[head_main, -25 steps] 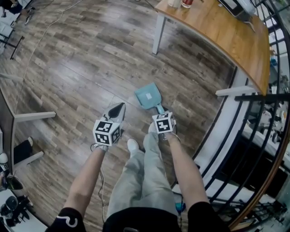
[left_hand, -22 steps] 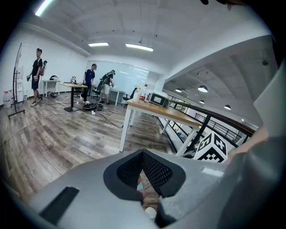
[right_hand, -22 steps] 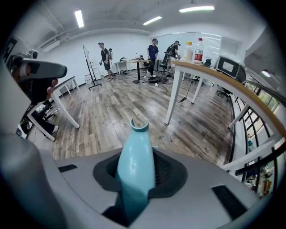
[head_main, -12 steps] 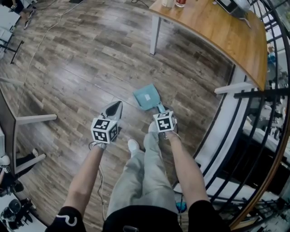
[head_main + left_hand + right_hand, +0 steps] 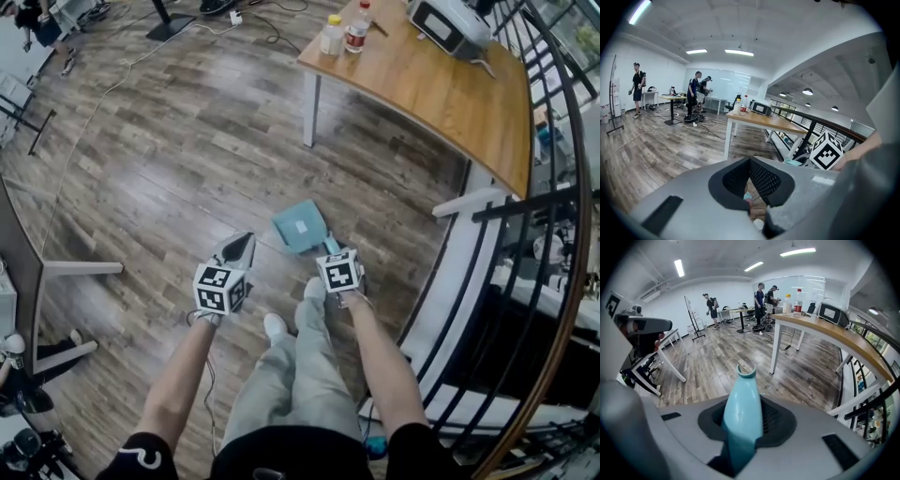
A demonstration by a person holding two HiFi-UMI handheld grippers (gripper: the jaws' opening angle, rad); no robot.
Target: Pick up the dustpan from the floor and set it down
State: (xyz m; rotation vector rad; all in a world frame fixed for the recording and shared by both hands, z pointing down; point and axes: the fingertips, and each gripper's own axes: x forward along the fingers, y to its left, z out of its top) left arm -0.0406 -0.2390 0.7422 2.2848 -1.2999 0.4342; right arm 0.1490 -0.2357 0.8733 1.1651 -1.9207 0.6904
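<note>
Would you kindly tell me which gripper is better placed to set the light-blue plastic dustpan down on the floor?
Right. The right gripper is already closed on the handle of the light-blue plastic dustpan, so it only needs to lower it to the wooden floor. The left gripper hangs beside it, empty, jaws together.

Small teal dustpan (image 5: pixel 301 227) — white-labelled, gripped by its handle, pan forward.

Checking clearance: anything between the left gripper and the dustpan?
No: head view shows only bare floor between left gripper and dustpan.
</note>
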